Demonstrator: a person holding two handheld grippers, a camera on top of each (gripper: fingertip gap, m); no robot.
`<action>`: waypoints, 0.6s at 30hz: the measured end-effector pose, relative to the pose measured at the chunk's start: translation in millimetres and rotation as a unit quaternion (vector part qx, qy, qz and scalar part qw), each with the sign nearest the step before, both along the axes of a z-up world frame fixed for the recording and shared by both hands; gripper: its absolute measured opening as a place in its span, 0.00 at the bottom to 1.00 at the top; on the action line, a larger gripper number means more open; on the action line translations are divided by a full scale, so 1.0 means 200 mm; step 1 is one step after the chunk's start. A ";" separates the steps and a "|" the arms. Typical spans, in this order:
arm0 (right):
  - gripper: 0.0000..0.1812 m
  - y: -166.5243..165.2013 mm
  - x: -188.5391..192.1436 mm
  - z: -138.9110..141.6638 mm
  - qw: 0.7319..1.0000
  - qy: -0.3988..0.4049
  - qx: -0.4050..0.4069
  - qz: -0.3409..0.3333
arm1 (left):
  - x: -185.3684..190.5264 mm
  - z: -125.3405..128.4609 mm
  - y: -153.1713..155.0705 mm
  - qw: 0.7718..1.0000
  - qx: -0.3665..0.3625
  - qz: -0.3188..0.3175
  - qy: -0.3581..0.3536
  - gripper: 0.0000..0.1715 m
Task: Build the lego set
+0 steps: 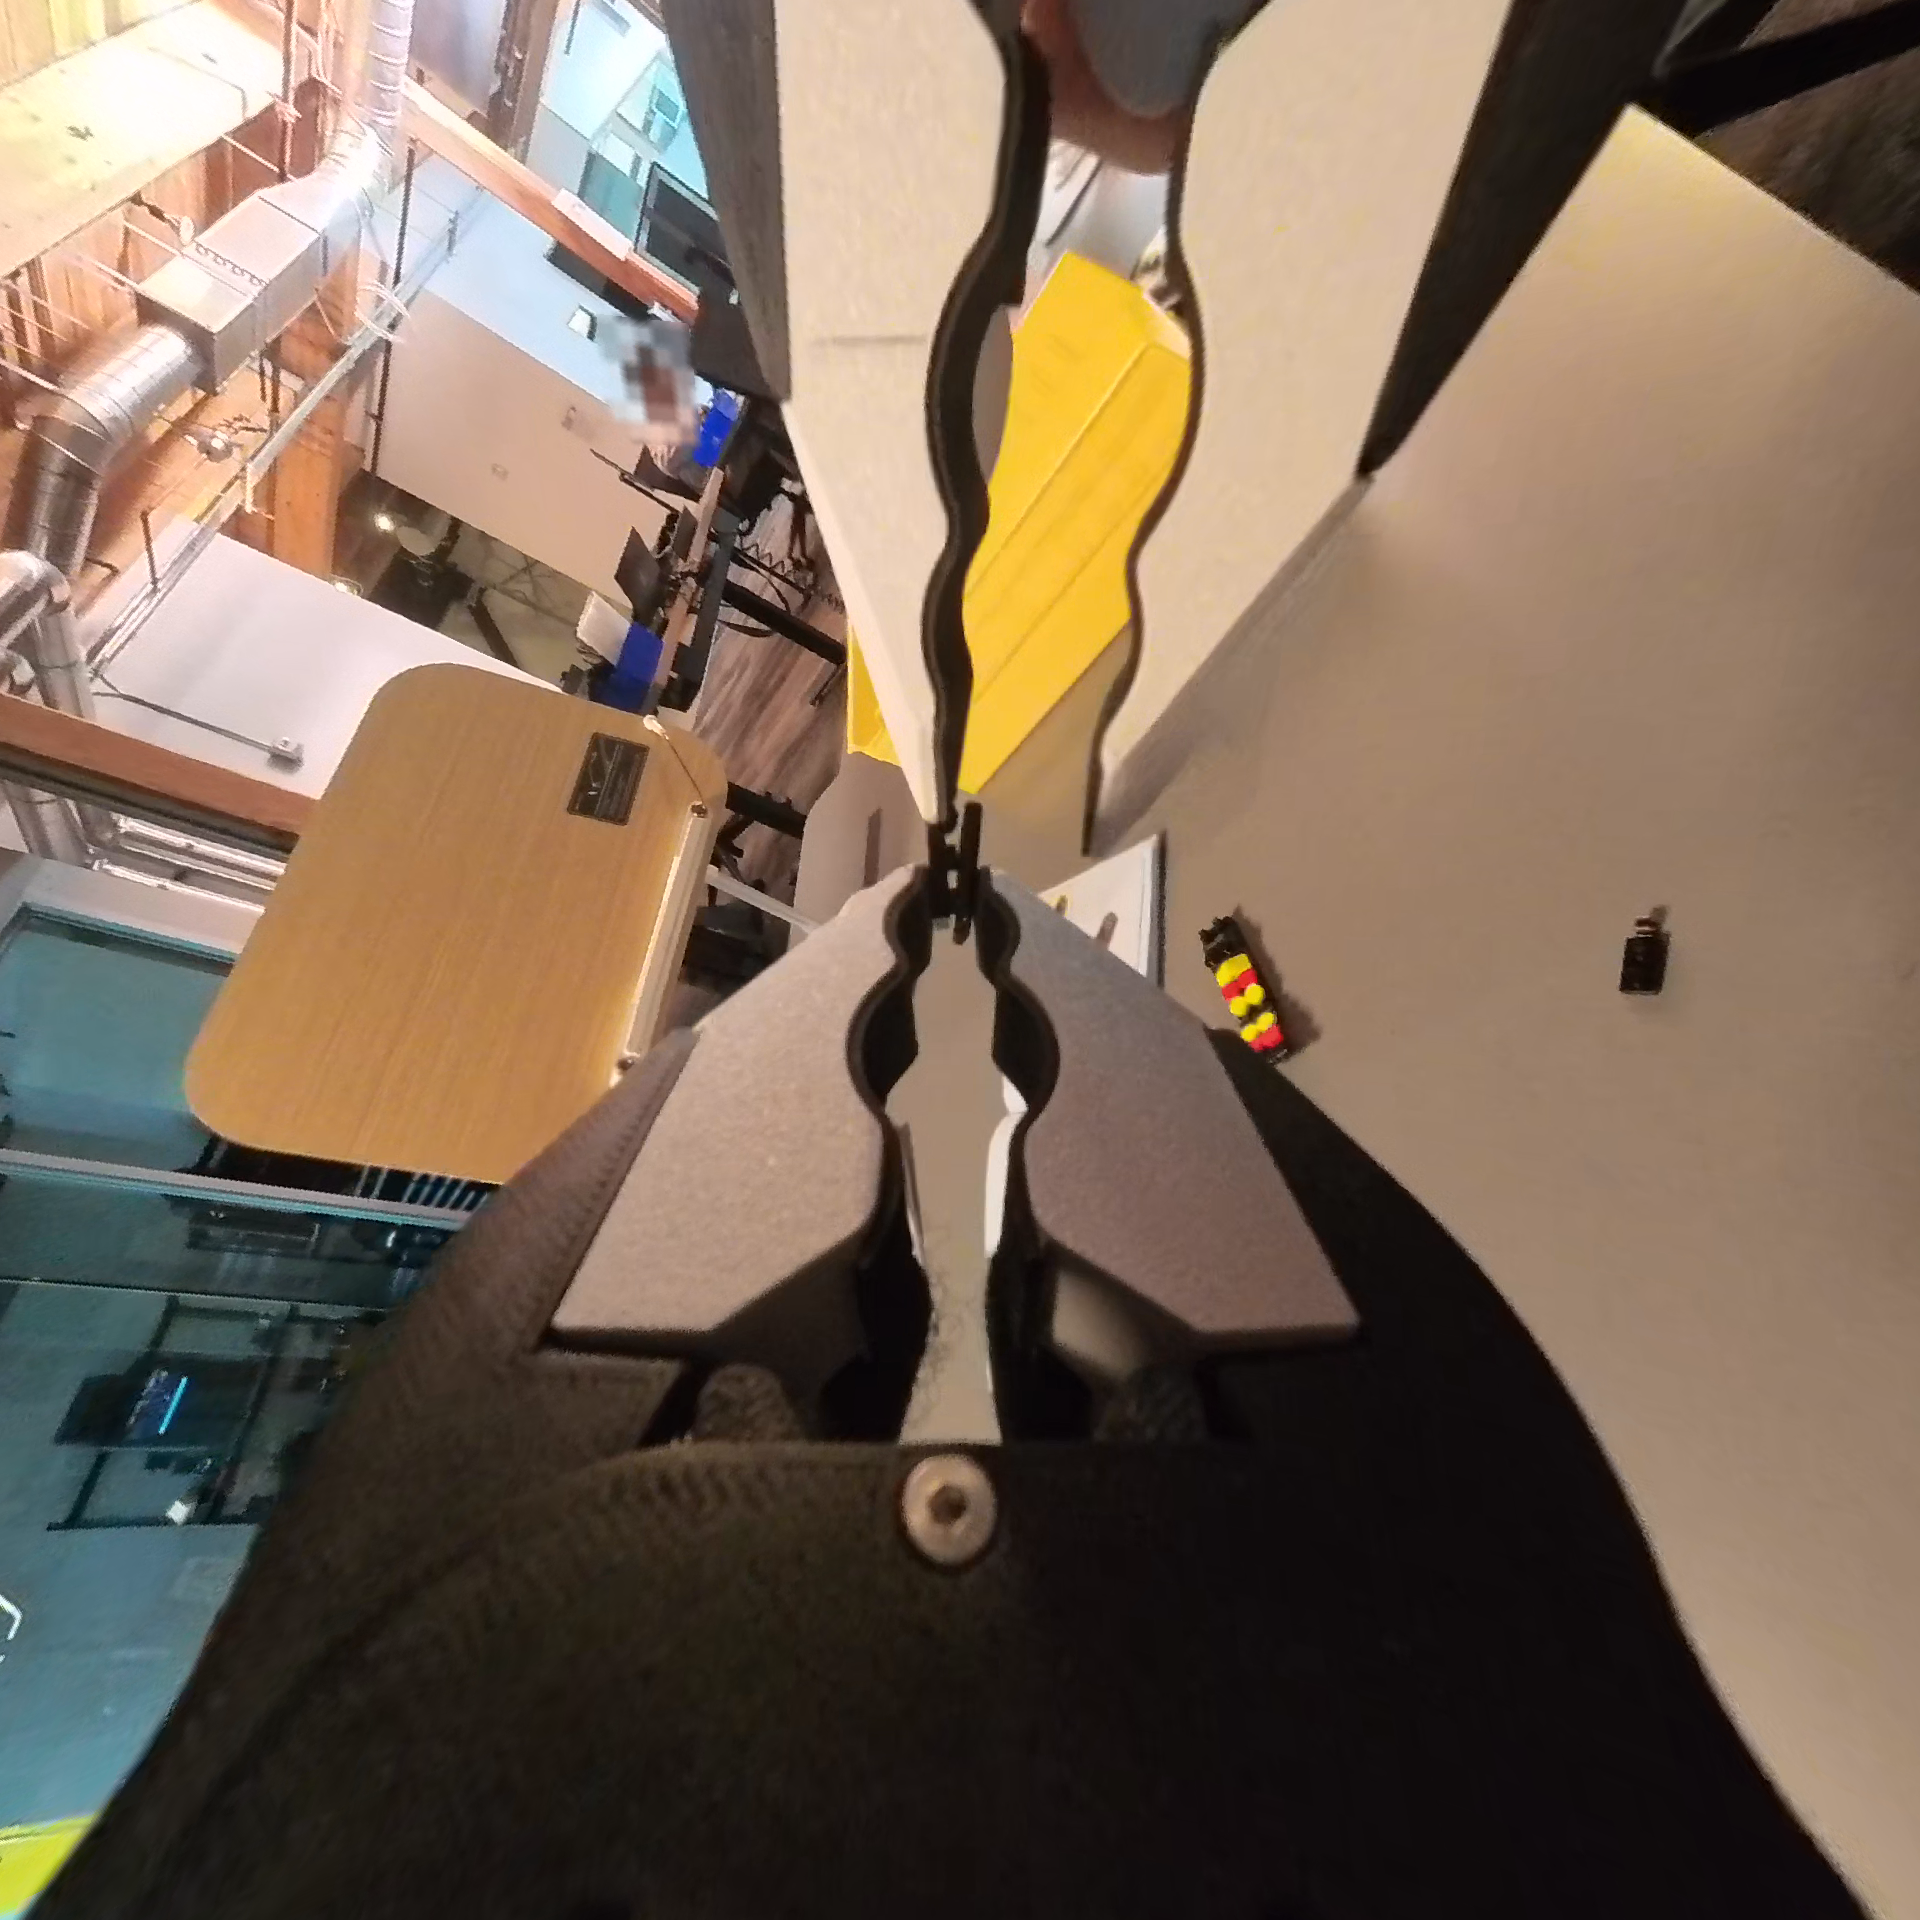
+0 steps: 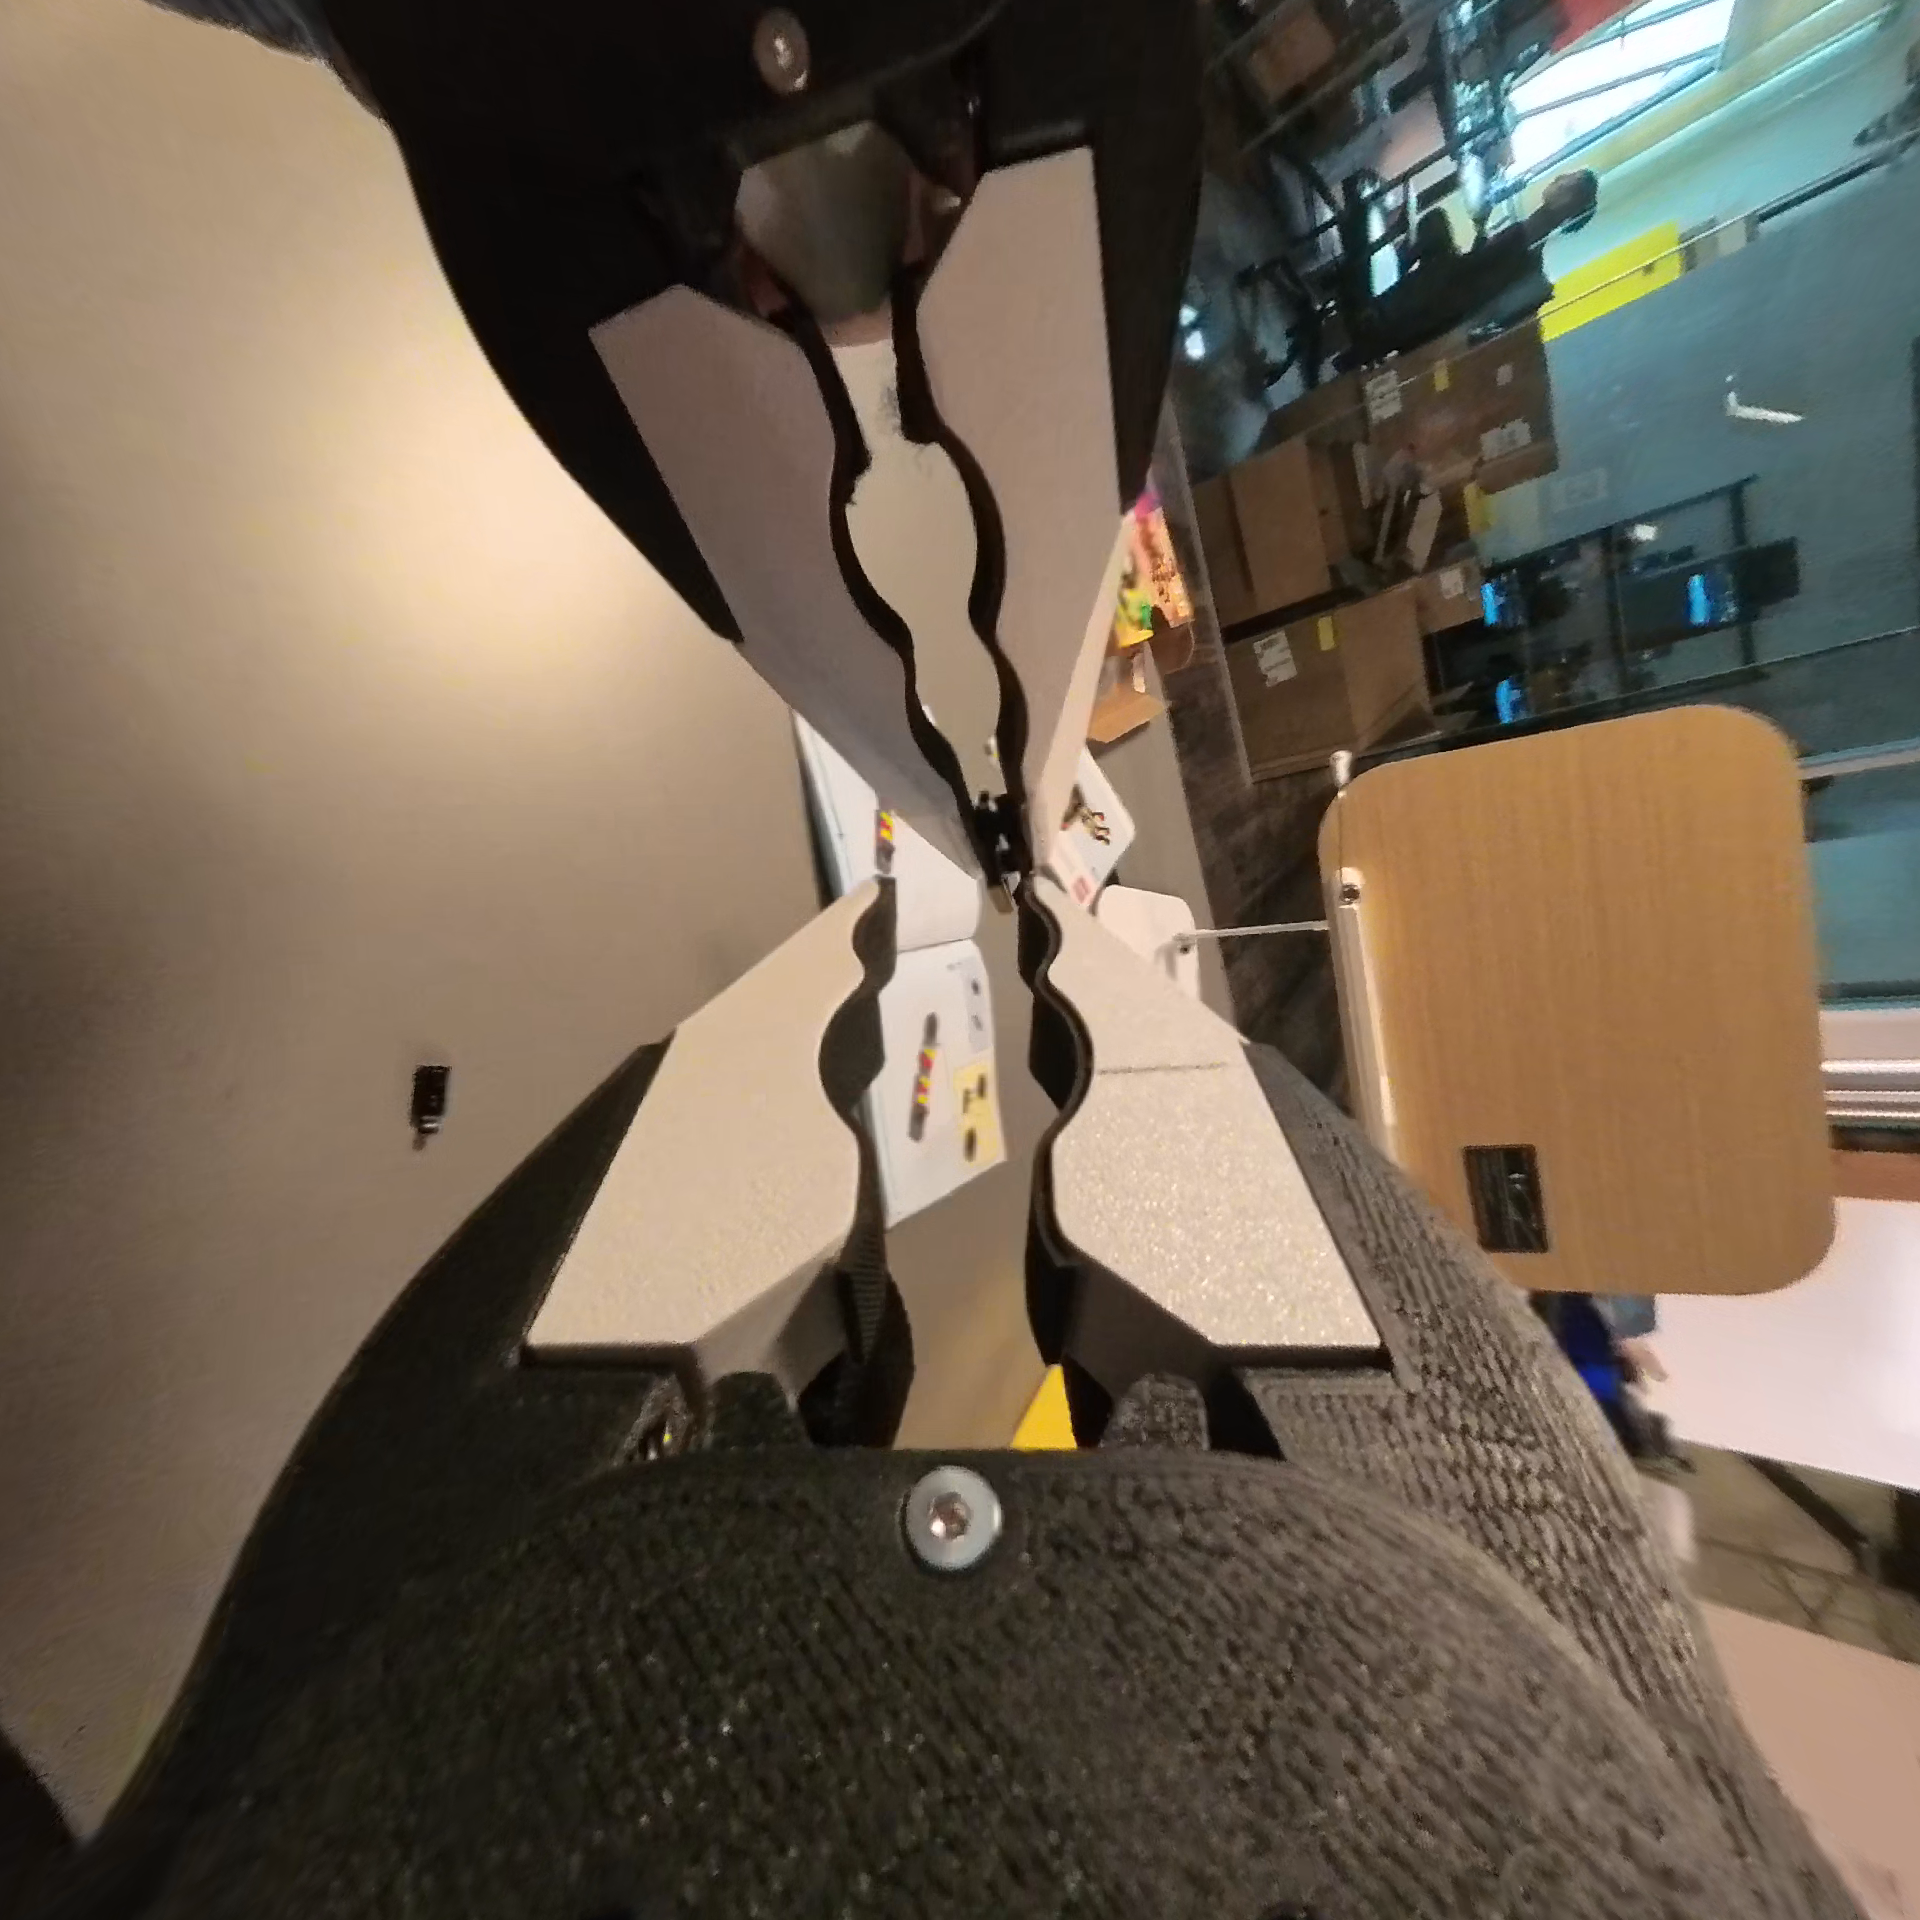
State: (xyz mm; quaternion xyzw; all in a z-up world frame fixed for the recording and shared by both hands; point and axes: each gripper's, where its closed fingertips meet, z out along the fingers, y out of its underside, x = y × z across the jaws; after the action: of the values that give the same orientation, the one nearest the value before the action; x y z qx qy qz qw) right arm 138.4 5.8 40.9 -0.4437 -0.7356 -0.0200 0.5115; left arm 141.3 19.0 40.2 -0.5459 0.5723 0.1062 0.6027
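black lego piece [image 1: 958, 871] pinched in left gripper [image 1: 956, 904], right gripper [image 2: 951, 899] spread at it

You are working in warm indoor light that leaves the table [image 1: 1558, 935] beige and evenly lit, with only soft shadows. In your right wrist view the tabletop [image 2: 312, 623] brightens toward 10 o'clock and dims toward the frame edge. Both wide-angle pictures bend straight lines strongly at the rims. The wooden chair back [image 2: 1579, 997] at 3 o'clock looks slightly smeared, and the background room past it is soft. Window glare shows at 1 o'clock.
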 end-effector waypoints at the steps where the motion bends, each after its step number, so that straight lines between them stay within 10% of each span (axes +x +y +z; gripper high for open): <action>1: 0.10 0.00 0.00 0.01 1.000 0.003 0.017 0.005 | 0.00 0.01 0.00 1.000 0.005 -0.003 -0.001 0.04; 8: 0.15 -0.01 0.02 0.13 0.978 0.182 -0.106 -0.005 | 0.01 0.09 -0.02 0.995 0.103 -0.006 0.009 0.04; 18: 0.15 -0.12 0.02 0.26 0.796 0.458 -0.382 0.106 | 0.04 0.23 -0.13 0.981 0.184 -0.040 -0.036 0.04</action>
State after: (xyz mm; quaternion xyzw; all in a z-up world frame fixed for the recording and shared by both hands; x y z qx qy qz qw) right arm 141.9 -18.1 91.9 -0.4798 -0.4061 0.5222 0.5763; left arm 149.6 -7.0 85.7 -0.4058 0.5418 0.1660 0.7171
